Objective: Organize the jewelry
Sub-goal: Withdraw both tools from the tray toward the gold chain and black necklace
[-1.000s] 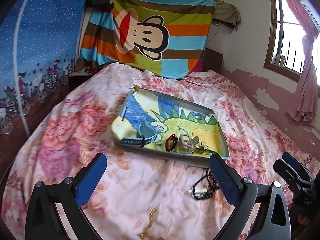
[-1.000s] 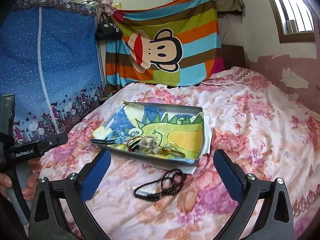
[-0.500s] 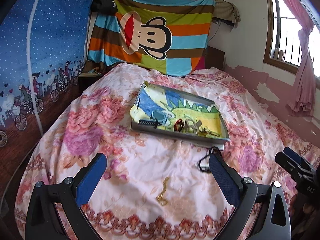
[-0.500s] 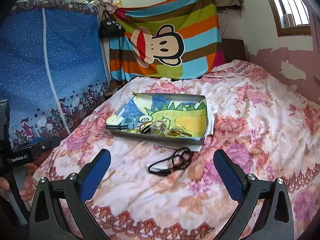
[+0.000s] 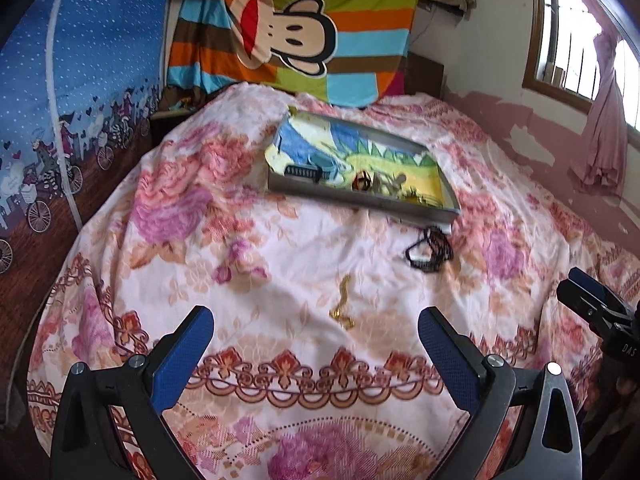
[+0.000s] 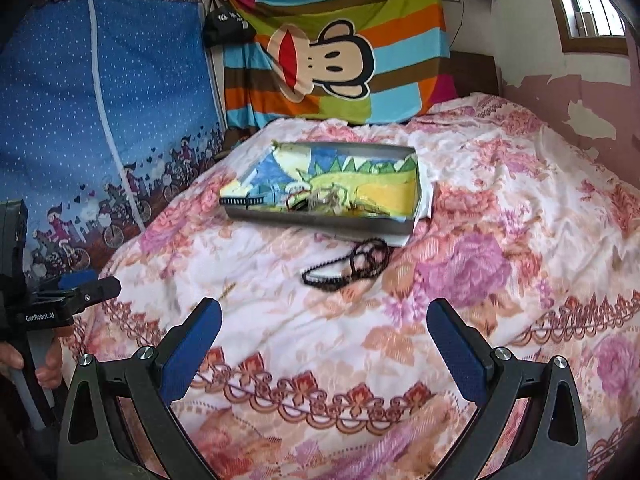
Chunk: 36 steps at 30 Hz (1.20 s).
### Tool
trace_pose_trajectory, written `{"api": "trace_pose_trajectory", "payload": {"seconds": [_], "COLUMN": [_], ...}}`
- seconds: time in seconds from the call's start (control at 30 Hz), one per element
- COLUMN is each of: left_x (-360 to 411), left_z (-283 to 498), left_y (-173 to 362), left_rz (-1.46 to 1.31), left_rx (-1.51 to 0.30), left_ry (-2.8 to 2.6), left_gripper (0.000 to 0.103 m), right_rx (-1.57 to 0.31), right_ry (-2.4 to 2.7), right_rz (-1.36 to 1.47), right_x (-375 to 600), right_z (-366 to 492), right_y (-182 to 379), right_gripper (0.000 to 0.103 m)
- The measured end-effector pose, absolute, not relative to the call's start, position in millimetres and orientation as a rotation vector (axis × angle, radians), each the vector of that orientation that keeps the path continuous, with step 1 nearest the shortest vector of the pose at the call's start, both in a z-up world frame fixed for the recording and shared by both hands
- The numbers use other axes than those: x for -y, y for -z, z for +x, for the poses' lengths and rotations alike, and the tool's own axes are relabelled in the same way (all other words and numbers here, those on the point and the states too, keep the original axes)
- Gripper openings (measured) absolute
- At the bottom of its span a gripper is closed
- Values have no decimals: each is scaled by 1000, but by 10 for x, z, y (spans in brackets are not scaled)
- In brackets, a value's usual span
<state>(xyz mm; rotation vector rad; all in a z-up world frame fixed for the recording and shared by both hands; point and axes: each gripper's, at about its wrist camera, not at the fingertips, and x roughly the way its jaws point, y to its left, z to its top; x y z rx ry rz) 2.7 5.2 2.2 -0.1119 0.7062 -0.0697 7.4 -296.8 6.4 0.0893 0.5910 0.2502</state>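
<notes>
Over the near edge of the bed, your left gripper (image 5: 316, 332) hangs with its blue-padded jaws spread wide and nothing between them, and your right gripper (image 6: 324, 326) is the same — splayed, empty, touching nothing. Just ahead of the left one a gold chain (image 5: 343, 304) lies loose on the floral bedspread (image 5: 200, 248). Farther in, a black bead necklace (image 6: 348, 266) sits coiled on the cloth, just beside the near corner of the metal tray (image 6: 320, 220). The tray is lined with a dinosaur-print cloth and holds a dark watch (image 5: 304, 171) draped at its front rim, a red-and-black piece (image 5: 362, 181) and a tangle of pale and gold items too small to tell apart. In the right wrist view, fingers (image 6: 48, 364) grip the left tool's handle at the frame edge; the rest of that hand is cut off. Behind the bed hang a striped monkey blanket (image 6: 340, 52) and a blue printed curtain (image 6: 100, 100), and a window (image 5: 576, 52) sits in the peeling pink wall.
</notes>
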Motion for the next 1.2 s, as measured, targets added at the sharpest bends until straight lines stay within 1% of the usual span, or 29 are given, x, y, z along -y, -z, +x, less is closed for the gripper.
{"api": "trace_pose_trajectory", "payload": {"seconds": [0.47, 0.53, 0.7, 0.73, 0.83, 0.93, 0.97, 1.1, 1.2], "left_x": [130, 139, 174, 178, 197, 200, 193, 150, 118], "left_z": [372, 449, 648, 682, 773, 834, 849, 889, 931], "left_y": [305, 346, 422, 441, 525, 630, 672, 760, 801], "left_rz": [-68, -73, -75, -76, -65, -47, -51, -65, -79], "left_rx": [-862, -876, -913, -919, -961, -1014, -1031, -1050, -1053], "left_ry": [186, 210, 251, 257, 264, 256, 251, 246, 253], "left_gripper": [103, 100, 76, 74, 62, 46, 44, 30, 22], "right_rx": [-701, -713, -734, -739, -766, -789, -797, -824, -845], "right_ry": [-280, -292, -319, -327, -360, -392, -405, -440, -457], "right_rz": [83, 87, 105, 110, 122, 129, 132, 137, 141], "right_x": [2961, 2955, 2947, 2941, 2896, 2831, 2802, 2691, 2632], "right_z": [284, 344, 546, 590, 755, 904, 963, 1141, 1270], "right_y": [249, 281, 327, 336, 381, 433, 458, 545, 612], "right_gripper": [101, 101, 101, 101, 101, 100, 100, 99, 94]}}
